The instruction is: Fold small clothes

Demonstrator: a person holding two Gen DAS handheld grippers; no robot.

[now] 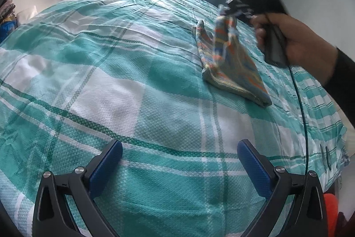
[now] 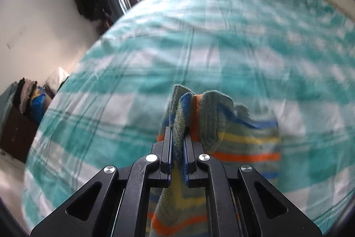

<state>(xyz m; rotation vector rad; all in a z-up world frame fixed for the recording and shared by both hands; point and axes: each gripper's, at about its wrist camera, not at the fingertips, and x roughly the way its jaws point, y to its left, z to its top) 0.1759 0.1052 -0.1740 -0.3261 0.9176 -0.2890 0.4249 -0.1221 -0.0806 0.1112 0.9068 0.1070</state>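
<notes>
Sock [image 2: 224, 132], striped, pinched at one end by right gripper [image 2: 178, 143], jaws clamped tight on the fabric; rest of it drapes down to the bedsheet [image 1: 133, 86] at approx 1 o'clock in left view. Left gripper [image 1: 179, 159] hangs wide open over bare sheet, holding nothing. Step looks like fold in progress: lifting one end. Next: carry that end over the lying part, w/ left pinning if needed.
</notes>
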